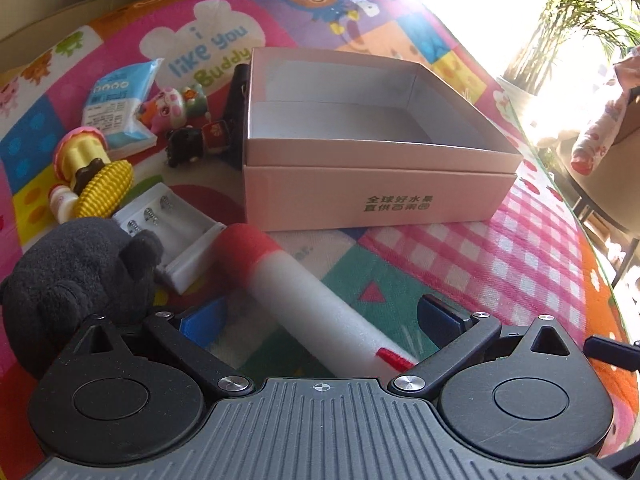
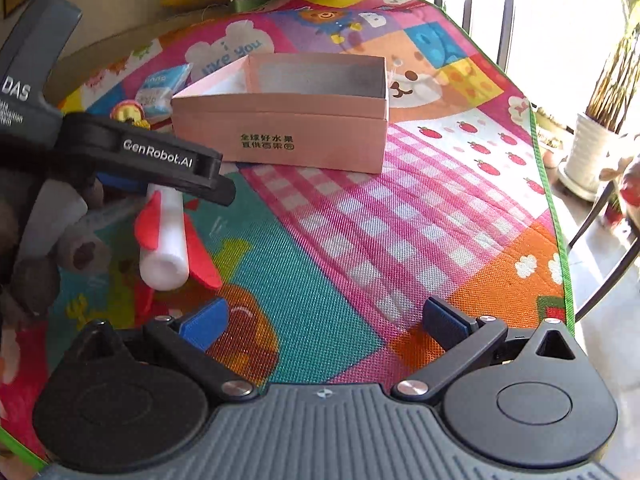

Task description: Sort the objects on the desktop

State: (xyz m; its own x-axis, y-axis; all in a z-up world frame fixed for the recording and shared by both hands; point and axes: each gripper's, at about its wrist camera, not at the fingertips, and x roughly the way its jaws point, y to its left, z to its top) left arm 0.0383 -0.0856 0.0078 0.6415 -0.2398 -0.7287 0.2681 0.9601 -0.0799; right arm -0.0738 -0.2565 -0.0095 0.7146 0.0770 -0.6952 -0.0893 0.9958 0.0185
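A white foam rocket [image 1: 298,294] with a red tip and red fins lies on the colourful mat, between the open fingers of my left gripper [image 1: 320,320]; the pads stand apart from it. In the right wrist view the rocket [image 2: 166,240] lies at the left with the left gripper [image 2: 160,160] over it. A pink open cardboard box [image 1: 368,152] stands empty beyond the rocket; it also shows in the right wrist view [image 2: 288,128]. My right gripper [image 2: 324,324] is open and empty above the mat.
Left of the box lie a black plush toy [image 1: 76,276], a white battery holder [image 1: 168,224], a yellow corn toy [image 1: 106,190], a tissue pack [image 1: 120,100] and small figurines [image 1: 192,144]. The mat's right edge [image 2: 556,216] drops off toward a potted plant [image 2: 592,152].
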